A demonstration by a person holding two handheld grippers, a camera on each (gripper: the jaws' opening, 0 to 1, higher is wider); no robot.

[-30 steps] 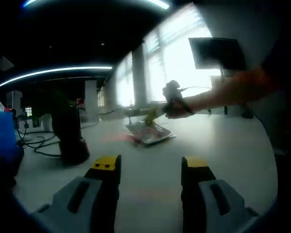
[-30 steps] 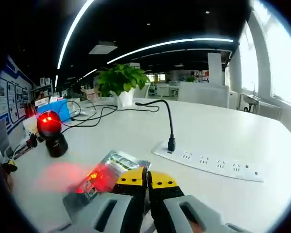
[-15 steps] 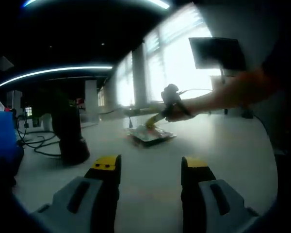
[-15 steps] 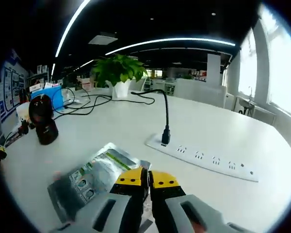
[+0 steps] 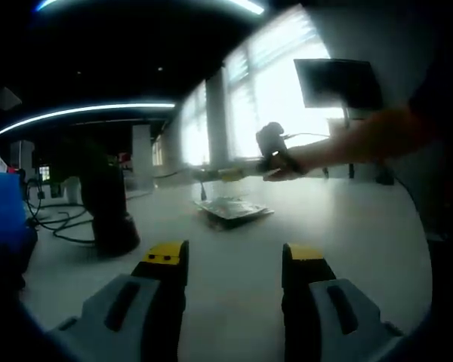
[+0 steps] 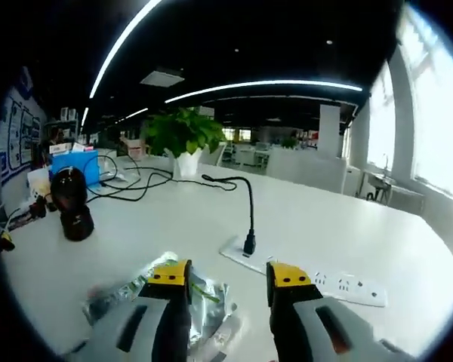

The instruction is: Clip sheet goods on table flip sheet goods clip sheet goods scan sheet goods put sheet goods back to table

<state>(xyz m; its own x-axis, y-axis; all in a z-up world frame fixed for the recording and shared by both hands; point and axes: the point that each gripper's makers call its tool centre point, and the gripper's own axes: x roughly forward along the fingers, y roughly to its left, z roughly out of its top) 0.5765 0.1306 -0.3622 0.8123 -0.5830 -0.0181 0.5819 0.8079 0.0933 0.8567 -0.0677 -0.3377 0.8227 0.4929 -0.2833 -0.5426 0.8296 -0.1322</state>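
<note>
In the right gripper view, my right gripper [image 6: 228,277] has its jaws apart and holds nothing. The sheet goods [image 6: 170,296] lie flat on the white table [image 6: 317,226], at the lower left of the frame, partly behind my left jaw. It is a shiny silver packet with some green print. In the left gripper view, my left gripper [image 5: 234,260] stands wide and empty, and the packet [image 5: 232,209] lies at the centre.

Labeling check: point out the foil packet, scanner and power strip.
foil packet [image 6: 204,302], right gripper view, crinkled middle between jaws.
scanner [image 6: 74,211], right gripper view, dark body.
power strip [image 6: 340,285], right gripper view, socket face.
</note>
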